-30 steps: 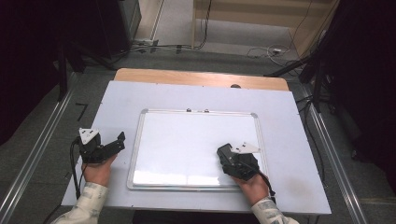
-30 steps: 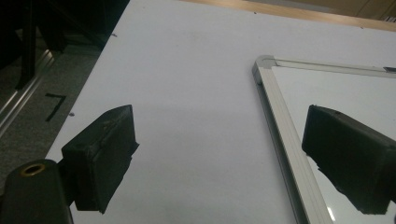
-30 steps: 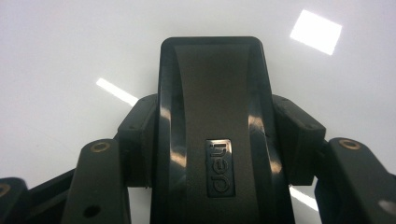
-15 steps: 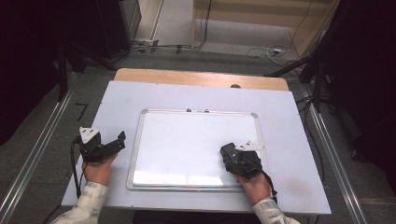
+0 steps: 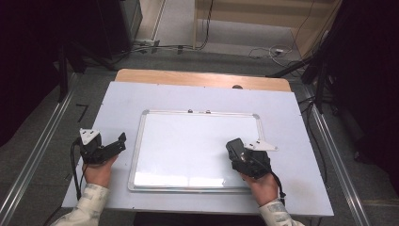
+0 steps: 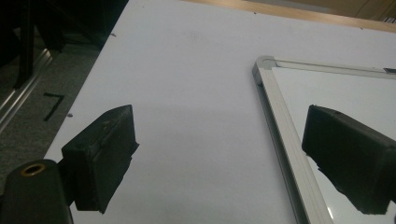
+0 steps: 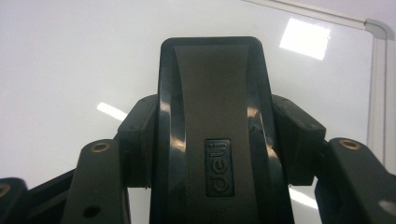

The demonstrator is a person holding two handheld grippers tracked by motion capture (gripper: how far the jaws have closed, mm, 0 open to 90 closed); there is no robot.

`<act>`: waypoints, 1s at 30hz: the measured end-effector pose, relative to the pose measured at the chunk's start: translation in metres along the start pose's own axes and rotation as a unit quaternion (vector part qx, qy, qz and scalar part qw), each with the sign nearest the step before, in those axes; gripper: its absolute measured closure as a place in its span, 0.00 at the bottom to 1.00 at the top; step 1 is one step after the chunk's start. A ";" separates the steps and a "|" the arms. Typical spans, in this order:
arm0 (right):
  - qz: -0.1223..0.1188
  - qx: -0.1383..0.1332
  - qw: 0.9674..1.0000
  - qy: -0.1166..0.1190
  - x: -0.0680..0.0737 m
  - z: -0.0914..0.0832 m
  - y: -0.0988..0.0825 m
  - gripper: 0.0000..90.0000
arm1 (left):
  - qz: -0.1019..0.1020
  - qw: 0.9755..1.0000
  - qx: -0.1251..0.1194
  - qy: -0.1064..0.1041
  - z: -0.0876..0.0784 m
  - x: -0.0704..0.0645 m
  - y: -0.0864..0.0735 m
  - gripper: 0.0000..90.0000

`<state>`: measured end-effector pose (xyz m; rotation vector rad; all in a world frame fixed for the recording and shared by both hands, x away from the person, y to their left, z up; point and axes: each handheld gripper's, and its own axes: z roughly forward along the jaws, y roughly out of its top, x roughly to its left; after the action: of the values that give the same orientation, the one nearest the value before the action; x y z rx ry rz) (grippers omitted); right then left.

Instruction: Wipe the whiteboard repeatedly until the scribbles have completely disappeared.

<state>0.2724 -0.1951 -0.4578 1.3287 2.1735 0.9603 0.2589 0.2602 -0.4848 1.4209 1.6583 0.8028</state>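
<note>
A white sheet covers the table (image 5: 197,96), with a whiteboard (image 5: 188,141) lying flat on it. The right gripper (image 5: 234,147) clamps a black board eraser (image 7: 212,116) over the whiteboard's right part. The left gripper (image 5: 123,139) rests open-jawed beside the board's left frame.

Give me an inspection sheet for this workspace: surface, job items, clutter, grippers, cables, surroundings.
Surface: white table top, wooden strip at far edge.
Job's things: whiteboard flat, wiped clean; black eraser clamped over it.
Clutter: nothing seen.
Grippers: left hand-held gripper open, beside the board's left frame; right hand-held gripper shut on the eraser.
Cables: one trails from each gripper; more on the floor.
Surroundings: dark stands, metal rails.
</note>
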 end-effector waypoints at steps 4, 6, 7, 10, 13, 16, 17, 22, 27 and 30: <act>0.004 -0.004 1.000 -0.005 -0.003 -0.003 0.001 0.43 | -0.001 1.000 0.000 0.001 -0.001 0.001 0.000 0.12; 0.007 -0.006 1.000 -0.005 -0.005 -0.004 0.002 0.43 | -0.001 1.000 0.002 0.001 -0.001 0.001 0.000 0.12; 0.009 -0.007 1.000 -0.006 -0.005 -0.005 0.002 0.43 | -0.001 1.000 0.002 0.001 0.000 0.001 0.000 0.12; 0.013 -0.009 1.000 -0.006 -0.008 -0.006 0.003 0.43 | -0.002 1.000 0.003 0.001 0.000 0.002 -0.001 0.12; 0.016 -0.008 1.000 -0.006 -0.009 -0.005 0.005 0.43 | -0.005 1.000 0.003 0.002 -0.001 0.004 -0.001 0.12; 0.017 -0.006 1.000 -0.007 -0.010 -0.004 0.005 0.43 | -0.006 1.000 0.000 0.002 -0.001 0.005 -0.001 0.12; 0.017 -0.006 1.000 -0.009 -0.010 -0.004 0.005 0.43 | -0.006 1.000 0.000 0.002 -0.002 0.005 -0.001 0.12; 0.025 -0.009 1.000 -0.015 -0.013 -0.005 0.004 0.43 | -0.001 1.000 0.000 0.002 -0.002 0.002 -0.001 0.12; 0.032 -0.010 0.999 -0.023 -0.018 -0.006 0.004 0.43 | -0.001 1.000 -0.001 0.000 -0.002 0.001 0.000 0.12; 0.032 -0.011 0.999 -0.023 -0.019 -0.007 0.004 0.43 | -0.001 1.000 -0.001 -0.001 -0.001 0.001 0.000 0.12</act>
<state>0.2793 -0.2129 -0.4505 1.4043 2.0908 0.9650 0.2580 0.2612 -0.4846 1.4188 1.6564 0.8009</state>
